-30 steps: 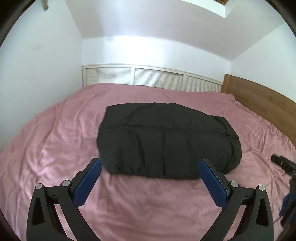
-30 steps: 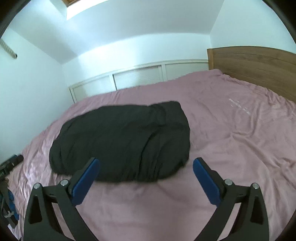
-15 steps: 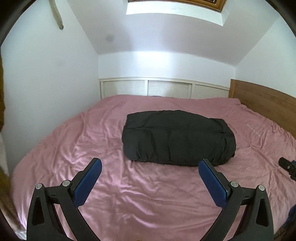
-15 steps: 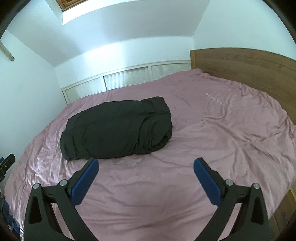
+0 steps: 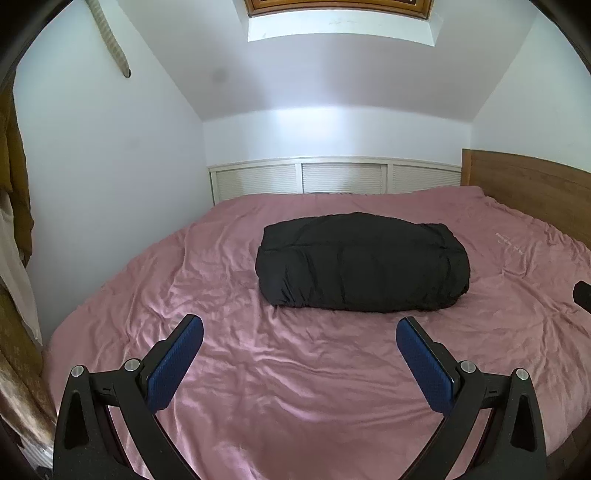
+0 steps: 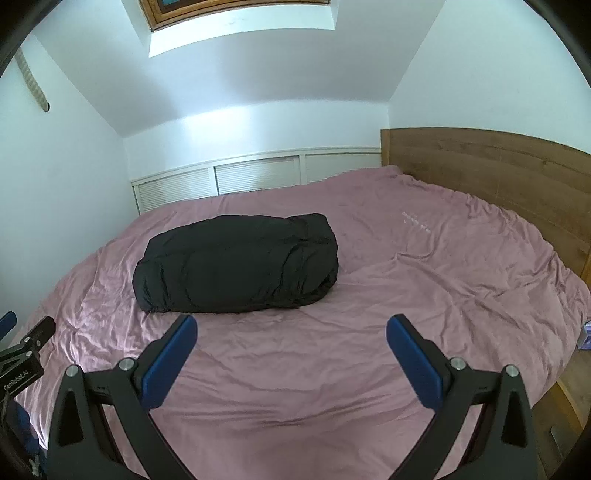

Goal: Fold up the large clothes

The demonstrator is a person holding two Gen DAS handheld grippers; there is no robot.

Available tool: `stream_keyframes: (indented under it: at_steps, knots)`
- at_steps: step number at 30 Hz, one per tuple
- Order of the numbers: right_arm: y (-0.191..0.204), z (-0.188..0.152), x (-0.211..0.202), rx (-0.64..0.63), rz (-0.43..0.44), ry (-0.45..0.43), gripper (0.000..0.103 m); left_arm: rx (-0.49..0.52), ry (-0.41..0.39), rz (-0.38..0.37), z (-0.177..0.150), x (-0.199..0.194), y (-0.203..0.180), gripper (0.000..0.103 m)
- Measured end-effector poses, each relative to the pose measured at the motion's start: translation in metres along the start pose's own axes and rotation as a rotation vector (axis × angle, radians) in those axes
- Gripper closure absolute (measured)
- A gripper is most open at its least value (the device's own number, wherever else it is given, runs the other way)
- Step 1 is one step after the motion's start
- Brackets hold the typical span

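A black padded garment (image 5: 364, 260) lies folded into a thick bundle in the middle of the pink bed (image 5: 295, 387). It also shows in the right wrist view (image 6: 236, 264). My left gripper (image 5: 299, 328) is open and empty, held above the bed well short of the bundle. My right gripper (image 6: 291, 328) is open and empty too, just as far back from the bundle. The tip of the right gripper shows at the right edge of the left wrist view (image 5: 583, 291), and the left gripper shows at the left edge of the right wrist view (image 6: 22, 354).
A wooden headboard (image 6: 491, 166) runs along the bed's right side. White louvred panels (image 5: 332, 179) line the far wall. Clothes (image 5: 14, 206) hang at the left. A skylight (image 5: 340, 11) is overhead. White walls close in on the left and far sides.
Both grippers have pulled back and up from the bundle, which now looks smaller and farther away. The bundle lies still and both grippers stay open.
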State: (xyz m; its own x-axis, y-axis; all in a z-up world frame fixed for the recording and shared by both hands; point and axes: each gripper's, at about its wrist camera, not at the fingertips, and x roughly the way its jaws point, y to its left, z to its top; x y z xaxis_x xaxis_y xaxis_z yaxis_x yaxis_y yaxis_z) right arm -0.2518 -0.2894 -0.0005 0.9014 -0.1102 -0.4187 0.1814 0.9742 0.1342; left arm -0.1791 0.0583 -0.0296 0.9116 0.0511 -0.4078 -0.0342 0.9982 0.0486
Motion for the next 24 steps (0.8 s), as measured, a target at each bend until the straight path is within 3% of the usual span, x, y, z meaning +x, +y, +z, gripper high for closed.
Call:
stream_keyframes:
  at_steps: [24]
  knots:
    - [-0.018, -0.016, -0.018, -0.001, -0.020, 0.008, 0.000, -0.051, 0.051, -0.026, -0.016, -0.007, 0.018, 0.001]
